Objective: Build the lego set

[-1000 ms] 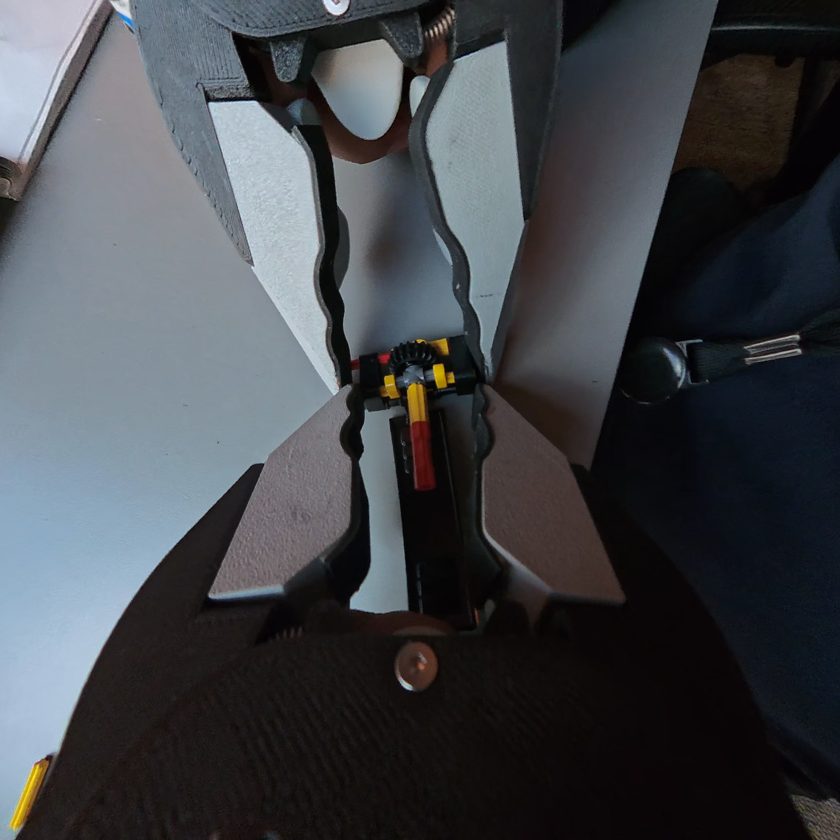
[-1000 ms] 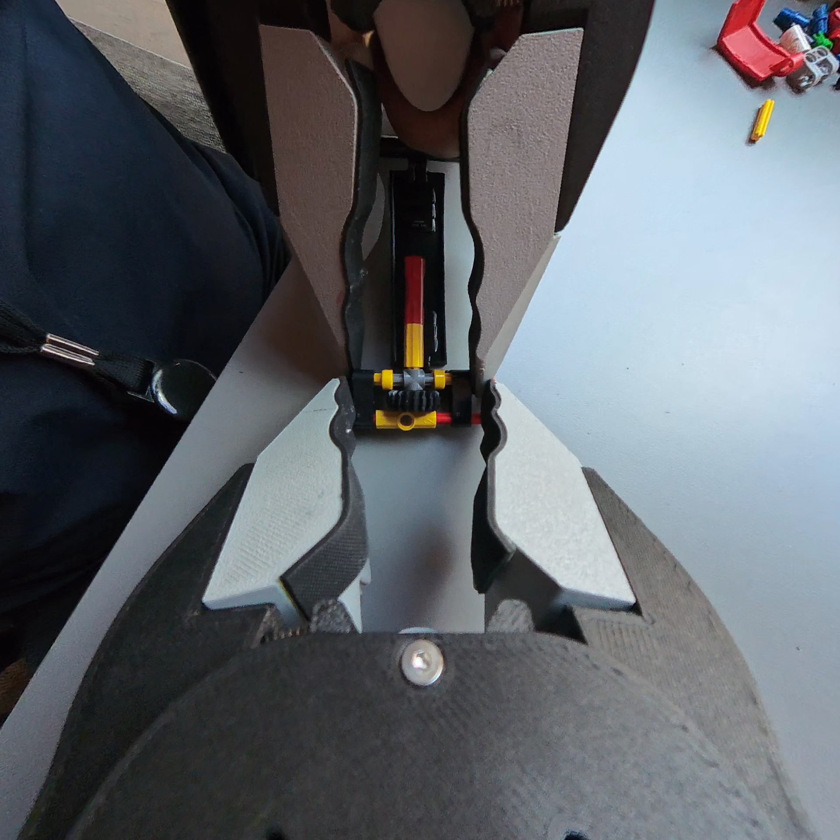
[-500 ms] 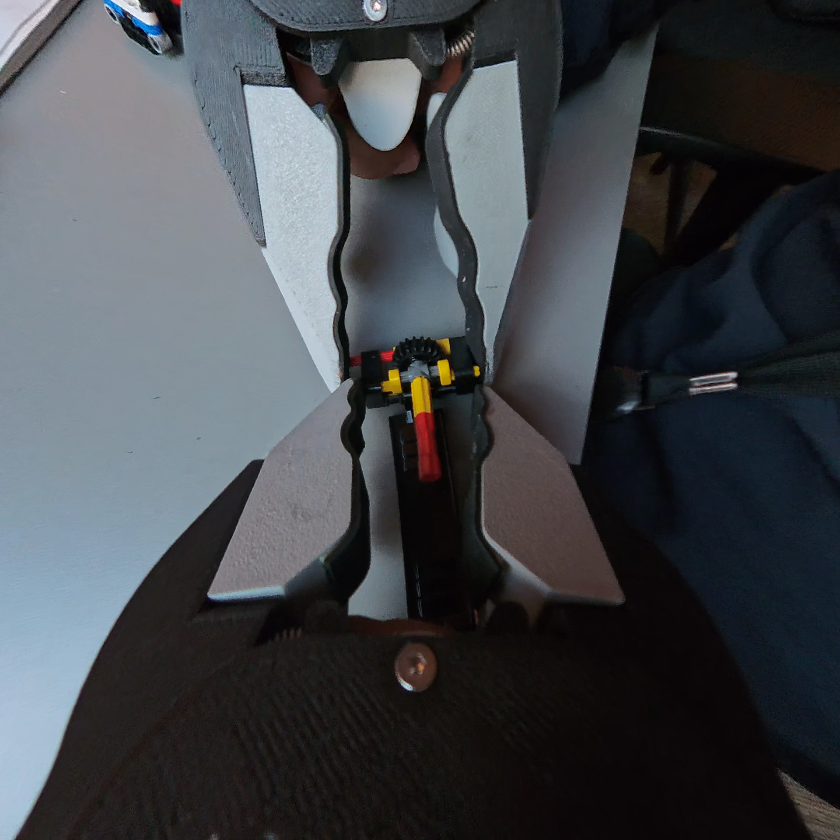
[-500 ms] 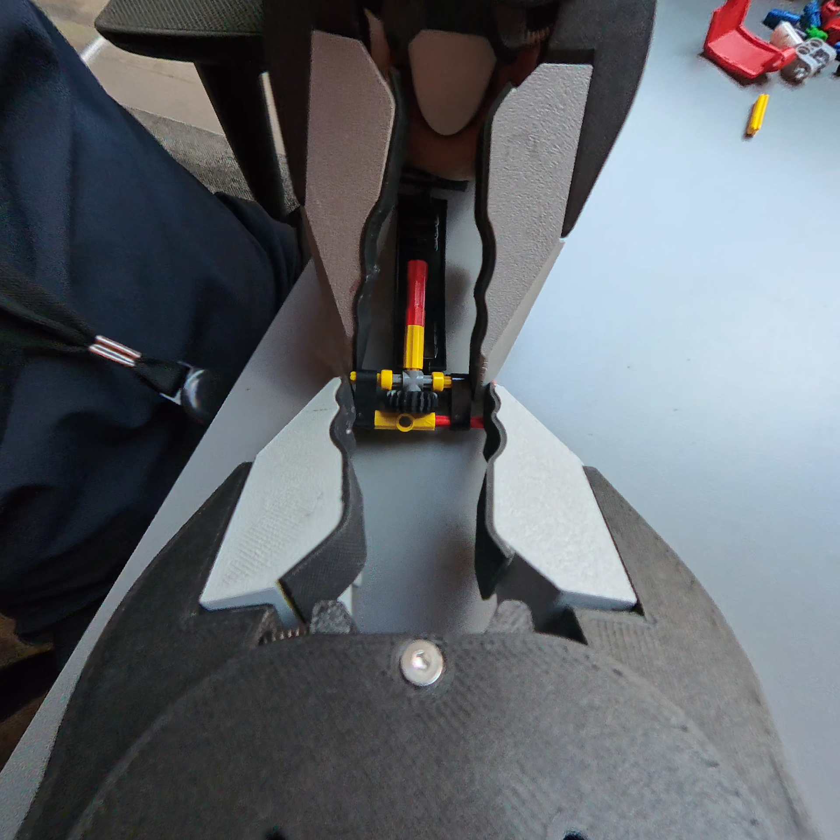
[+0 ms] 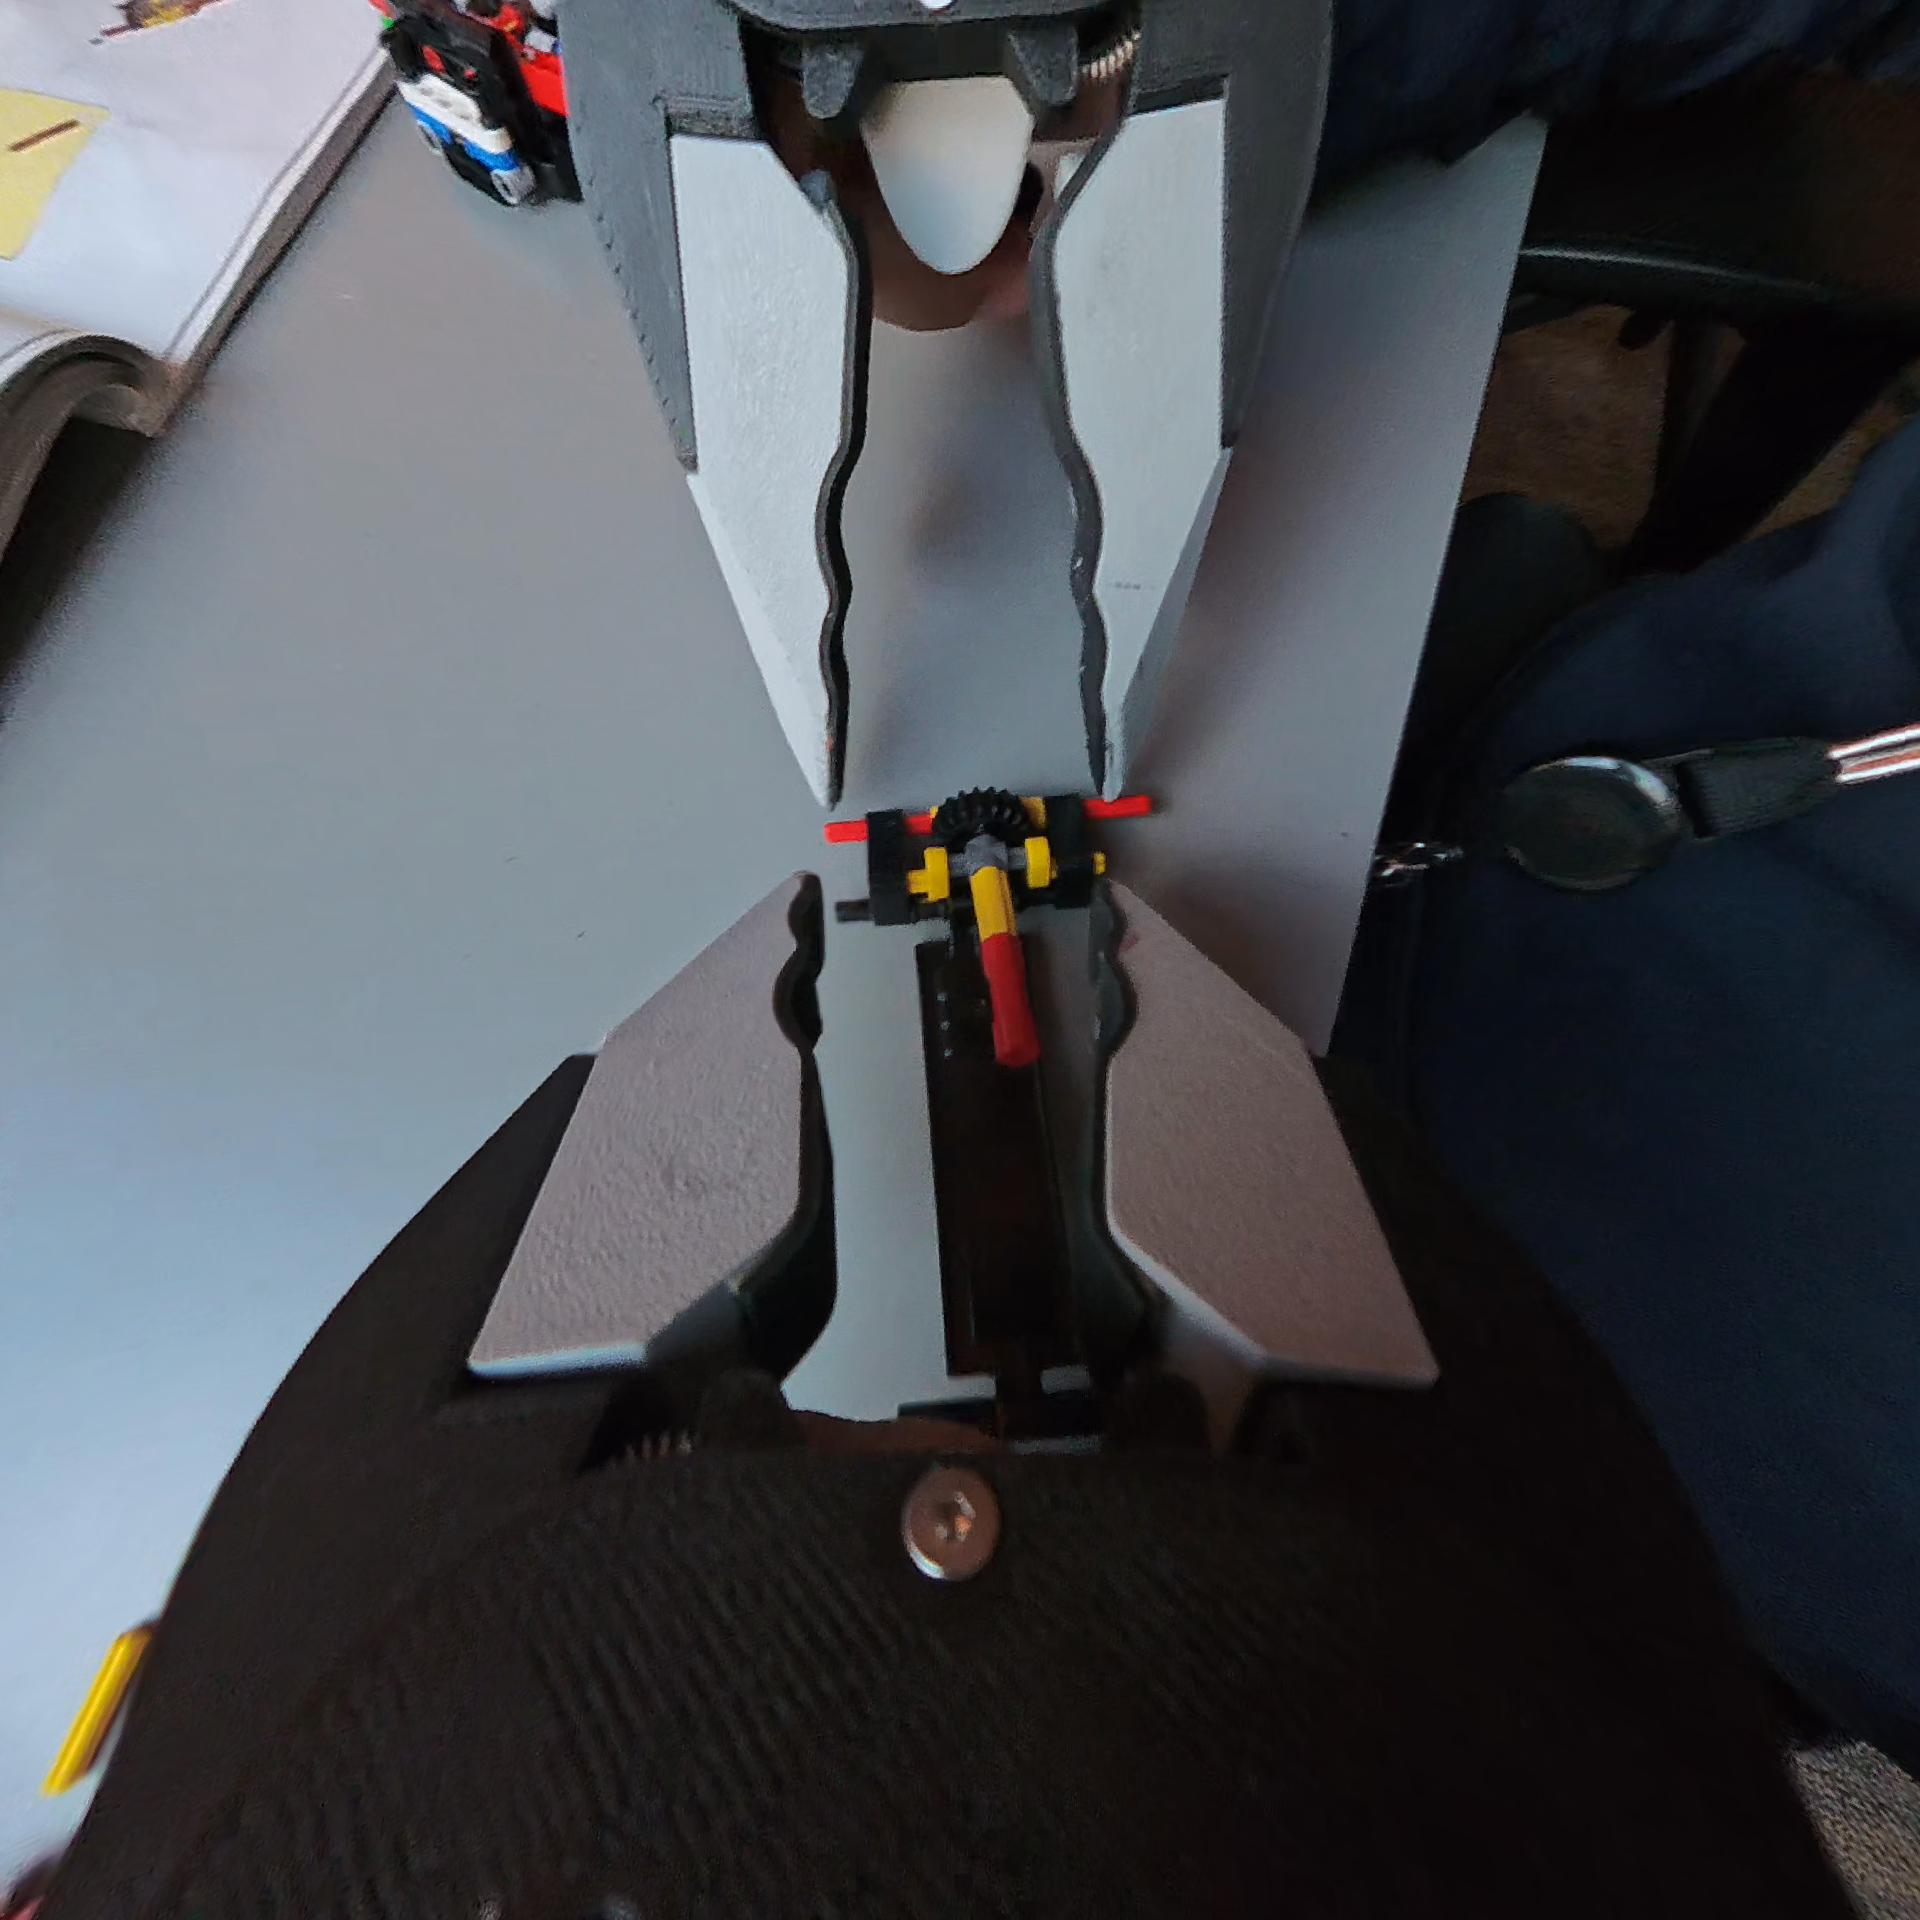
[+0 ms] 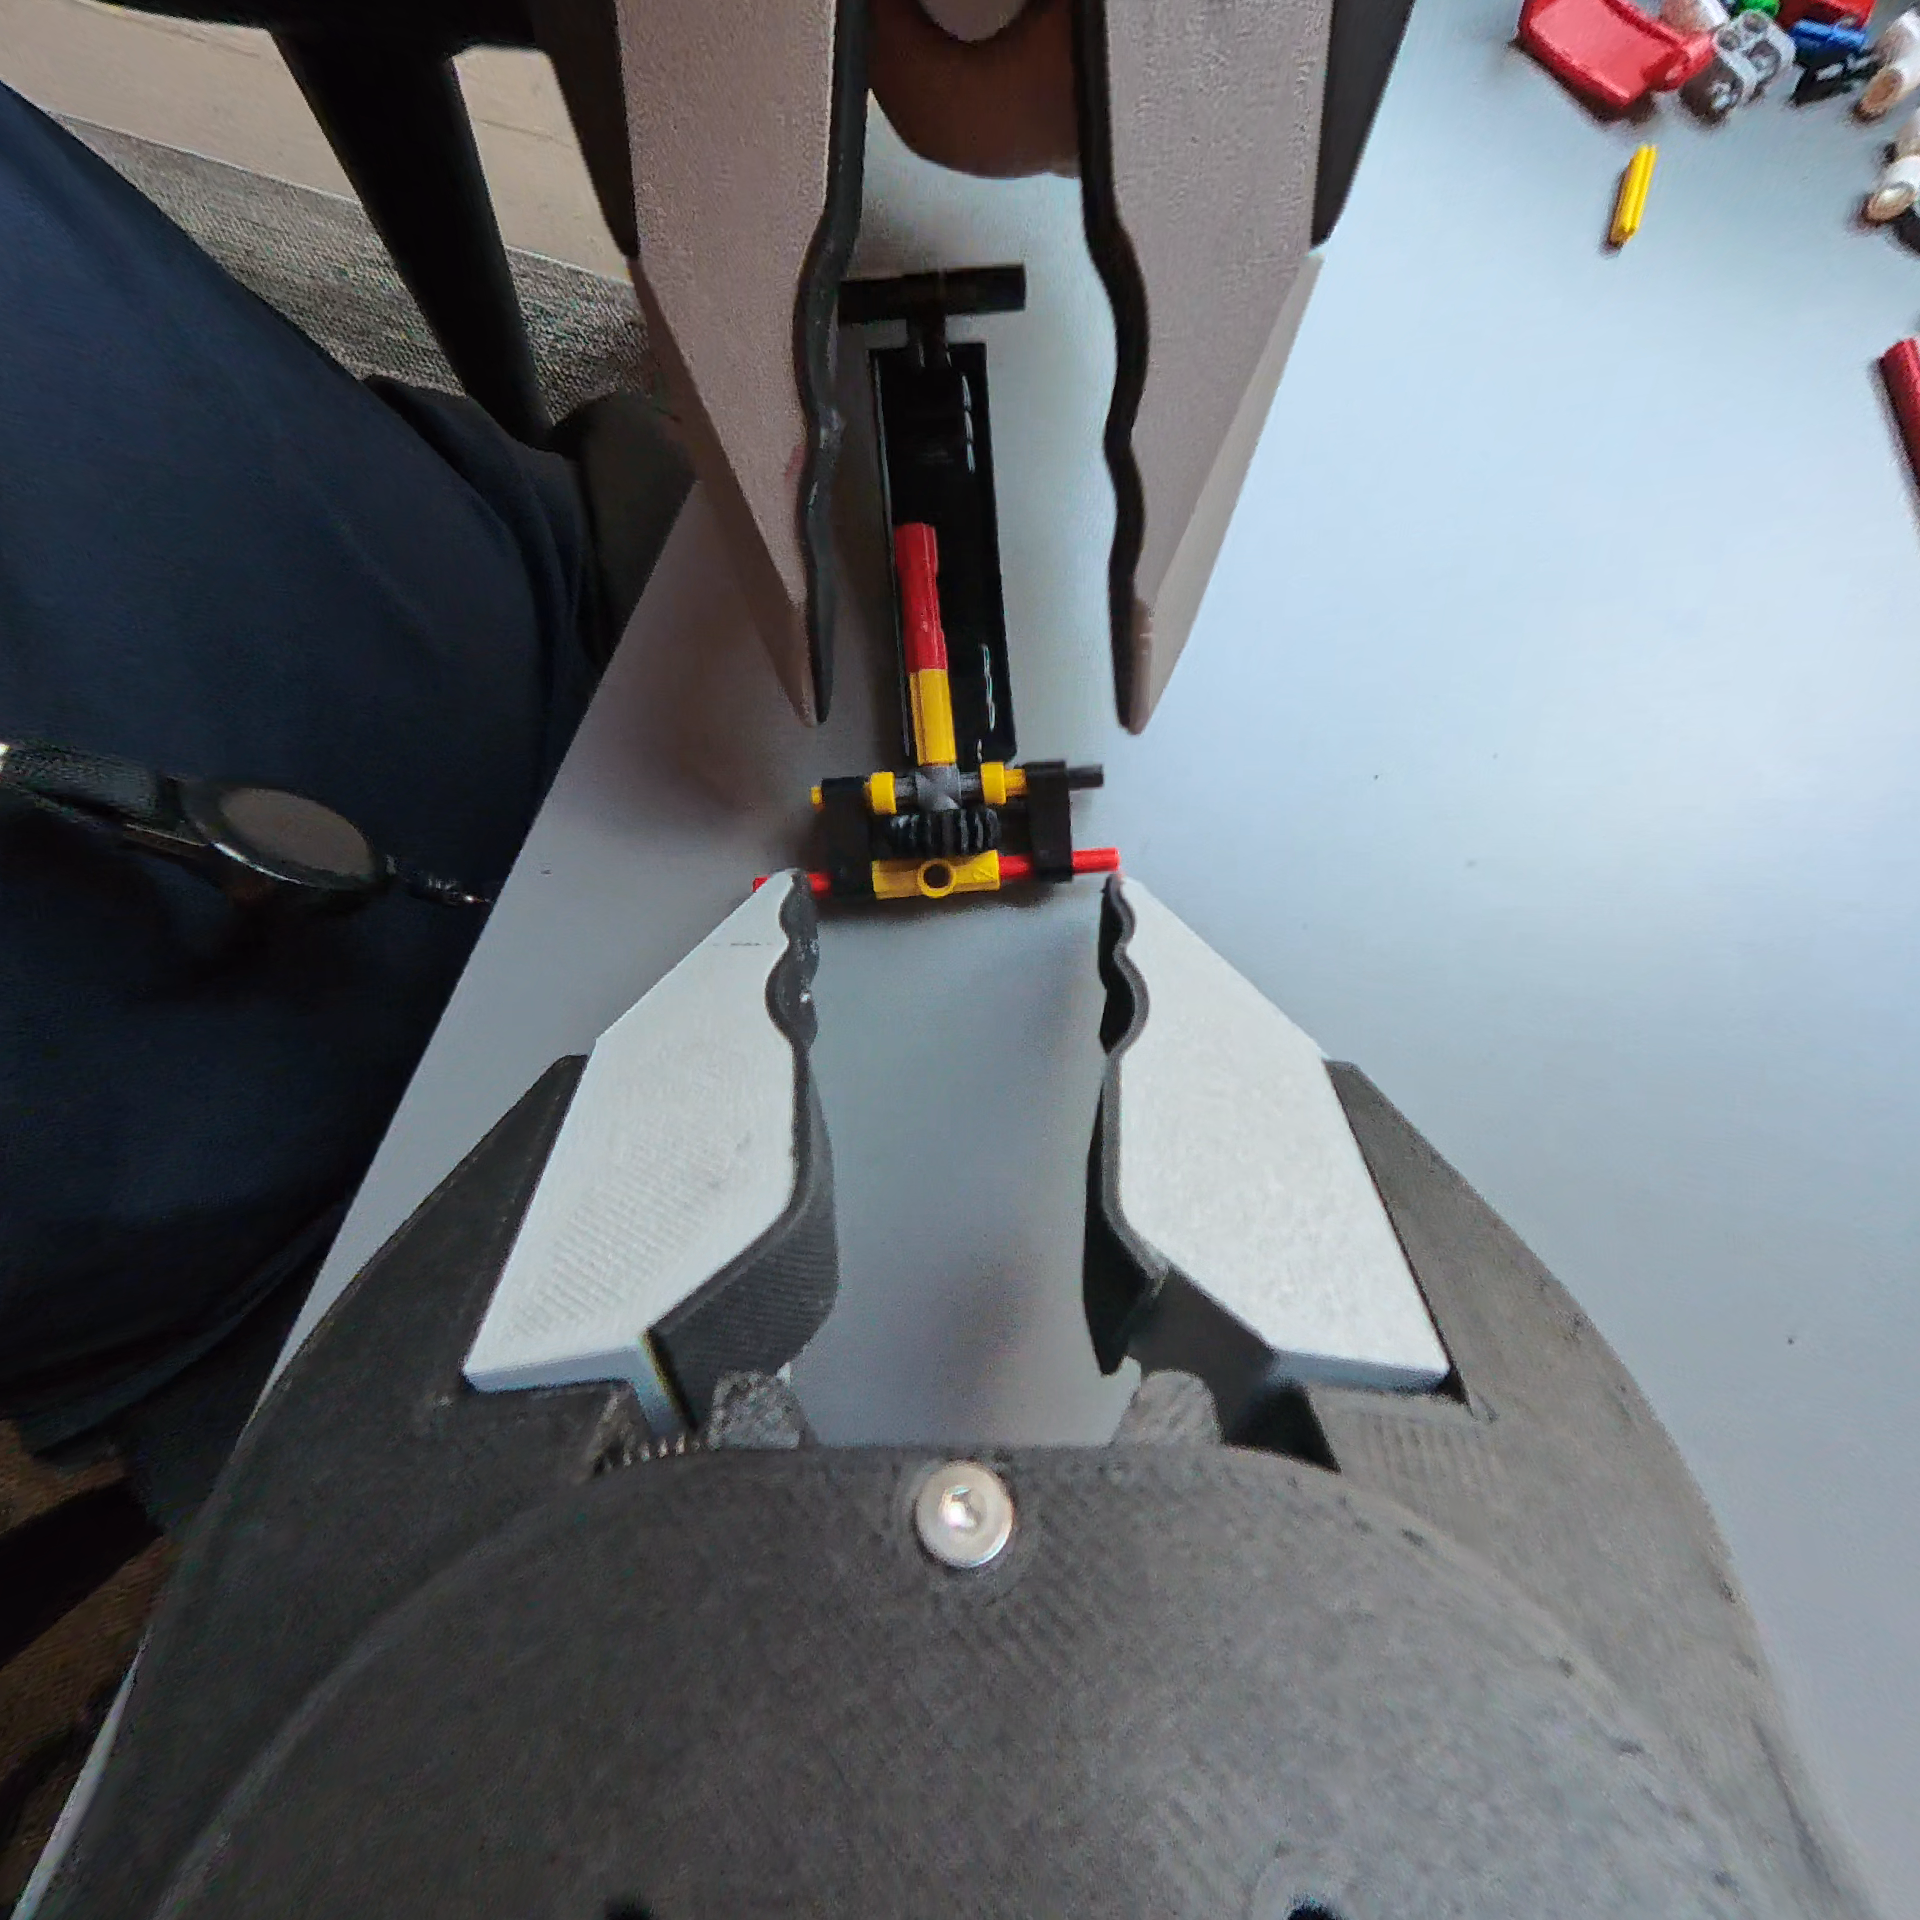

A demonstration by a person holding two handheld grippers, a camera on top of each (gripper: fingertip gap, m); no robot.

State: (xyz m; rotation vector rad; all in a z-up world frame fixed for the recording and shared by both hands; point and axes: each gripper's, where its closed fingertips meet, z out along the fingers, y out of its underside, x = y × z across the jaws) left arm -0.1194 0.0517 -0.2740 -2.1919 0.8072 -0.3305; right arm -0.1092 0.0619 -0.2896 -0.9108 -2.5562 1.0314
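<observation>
Grippers both backed off the brick assembly [image 5: 977, 883] vs 1 s ago. Back then both sets of fingertips crowded its geared end; now the assembly lies free on the grey table [image 5: 364, 727], near the edge by the person's dark clothing.

Left gripper [image 5: 961, 914]: jaws spread. The assembly's long black bar runs between its fingers with clear gaps on both sides, so no pinch.

Right gripper [image 6: 961, 894]: jaws spread, tips just short of the red axle [image 6: 1086, 860], holding nothing.

Reads as a release: neither claw has it.

Nearby: a loose yellow pin [image 6: 1631, 192], a pile of coloured parts [image 6: 1714, 52], a booklet [image 5: 156, 208], a small brick vehicle [image 5: 478, 104].
</observation>
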